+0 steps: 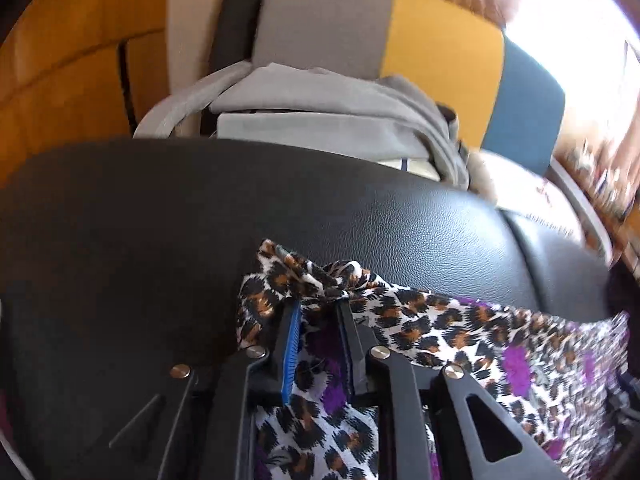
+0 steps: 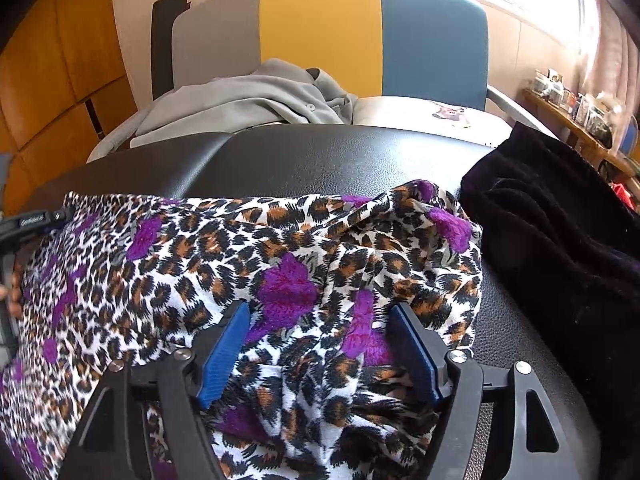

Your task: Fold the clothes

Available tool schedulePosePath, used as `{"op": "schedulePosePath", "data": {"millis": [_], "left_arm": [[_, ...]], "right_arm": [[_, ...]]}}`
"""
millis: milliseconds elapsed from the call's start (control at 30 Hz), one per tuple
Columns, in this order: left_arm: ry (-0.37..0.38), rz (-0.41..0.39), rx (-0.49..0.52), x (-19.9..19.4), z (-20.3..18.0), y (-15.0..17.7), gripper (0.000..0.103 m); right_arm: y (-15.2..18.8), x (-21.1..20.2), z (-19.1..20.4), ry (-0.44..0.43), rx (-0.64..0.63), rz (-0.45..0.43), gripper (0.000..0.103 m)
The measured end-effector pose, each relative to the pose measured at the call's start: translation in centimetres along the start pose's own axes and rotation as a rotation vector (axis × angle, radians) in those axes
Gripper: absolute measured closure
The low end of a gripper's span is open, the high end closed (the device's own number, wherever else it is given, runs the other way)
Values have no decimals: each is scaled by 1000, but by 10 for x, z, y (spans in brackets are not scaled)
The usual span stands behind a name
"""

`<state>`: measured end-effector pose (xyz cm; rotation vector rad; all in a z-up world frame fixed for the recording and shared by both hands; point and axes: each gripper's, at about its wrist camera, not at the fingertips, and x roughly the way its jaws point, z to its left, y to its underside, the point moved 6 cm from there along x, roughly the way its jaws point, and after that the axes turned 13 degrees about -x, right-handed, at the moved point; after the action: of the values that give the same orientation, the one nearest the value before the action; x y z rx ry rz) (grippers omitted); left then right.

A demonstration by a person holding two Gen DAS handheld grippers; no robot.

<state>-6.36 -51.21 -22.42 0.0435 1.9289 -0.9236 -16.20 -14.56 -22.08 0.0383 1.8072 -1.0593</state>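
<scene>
Leopard-print garment [image 2: 248,264] with purple flowers, spread crumpled across a black leather-textured surface [image 2: 320,156]. Left gripper [image 1: 318,316]: jaws narrowly parted, a bunched fold of the garment's edge lying between the 2 blue pads; whether they press it cannot be told. Right gripper [image 2: 316,332]: jaws wide apart, cloth lying loose between them, nothing gripped. Dark velvet garment [image 2: 560,232] lies just right of the print; grey clothing [image 2: 248,100] rests on a grey, yellow and blue chair [image 2: 432,40] behind.
</scene>
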Motion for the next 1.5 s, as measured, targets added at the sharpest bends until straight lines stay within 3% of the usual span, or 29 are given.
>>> {"op": "schedulePosePath", "data": {"millis": [100, 167, 233, 300, 400, 500, 600, 667, 733, 833, 967, 1200, 1300, 1500], "left_arm": [[-12, 22, -10, -19, 2, -3, 77], [72, 17, -61, -43, 4, 5, 76], [155, 34, -52, -66, 0, 26, 74], [180, 43, 6, -80, -9, 51, 74], [41, 51, 120, -69, -3, 89, 71], [89, 18, 45, -68, 13, 84, 71], [-6, 0, 100, -61, 11, 72, 71], [-48, 34, 121, -60, 6, 67, 71], [-21, 59, 87, -76, 7, 66, 71], [90, 41, 12, -115, 22, 75, 69], [201, 60, -74, -163, 59, 108, 64], [268, 139, -97, -219, 114, 201, 61], [290, 170, -106, -230, 123, 230, 60], [325, 201, -99, -239, 125, 271, 54]], "right_arm": [[0, 1, -1, -5, 1, 1, 27], [-1, 1, -1, -5, -1, 2, 26], [-1, 1, 0, -5, -2, 4, 24], [-3, 1, 0, -9, -1, 6, 23], [-3, 1, -2, -31, 9, 6, 22], [-4, 1, -5, -52, 20, 2, 21], [-9, 5, -5, -76, 9, 12, 15], [-12, 5, -4, -92, -1, 22, 14], [-12, -4, -1, -128, 6, 28, 15], [-2, -44, 2, -194, 28, -25, 15], [42, -106, -4, -298, 106, -85, 14], [168, -177, -11, -362, 271, -12, 14], [198, -200, 5, -406, 289, -25, 14], [227, -207, 47, -549, 262, 62, 14]]}}
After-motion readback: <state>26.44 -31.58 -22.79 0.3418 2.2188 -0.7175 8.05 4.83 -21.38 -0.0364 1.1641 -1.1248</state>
